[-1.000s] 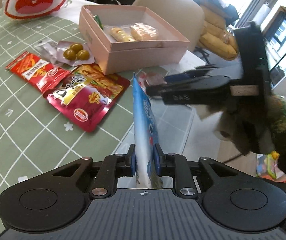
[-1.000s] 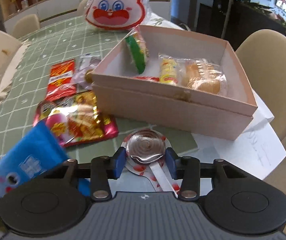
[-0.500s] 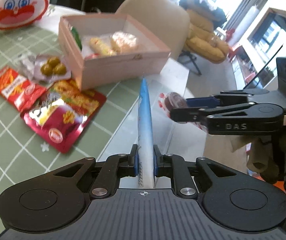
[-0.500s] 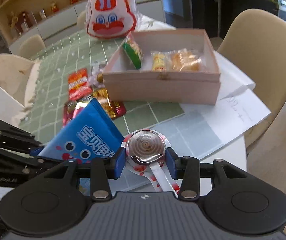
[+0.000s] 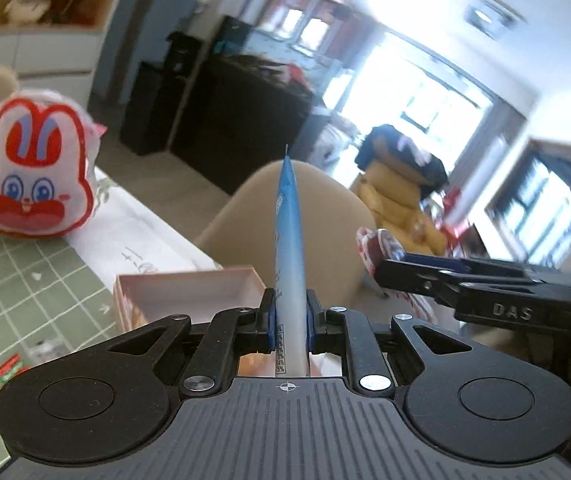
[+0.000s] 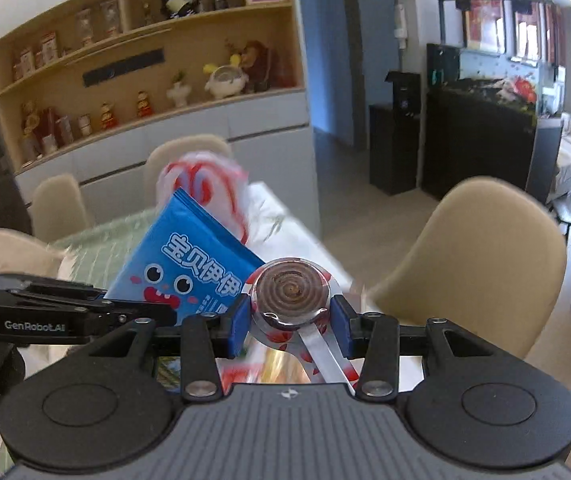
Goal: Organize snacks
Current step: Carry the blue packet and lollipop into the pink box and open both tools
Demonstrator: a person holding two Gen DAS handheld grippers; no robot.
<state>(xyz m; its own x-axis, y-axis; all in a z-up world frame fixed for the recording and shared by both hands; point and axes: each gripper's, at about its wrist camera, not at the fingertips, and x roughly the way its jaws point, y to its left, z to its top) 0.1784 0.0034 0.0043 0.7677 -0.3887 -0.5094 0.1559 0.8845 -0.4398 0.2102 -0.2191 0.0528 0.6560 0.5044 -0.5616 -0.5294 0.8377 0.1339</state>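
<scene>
Left wrist view: your left gripper [image 5: 288,316] pinches the blue snack packet [image 5: 288,248] edge-on and upright between its pads.
Box: the pink box [image 5: 189,288] sits open on the green checked tablecloth [image 5: 25,284], just below and behind that packet.
Rabbit bag: the red-and-white rabbit bag [image 5: 31,178] stands further back on the table.
Right wrist view: your right gripper [image 6: 291,322] clamps the wrapped swirl lollipop [image 6: 291,294], stick toward the camera.
Side by side: both snacks are held in the air, near each other.
</scene>
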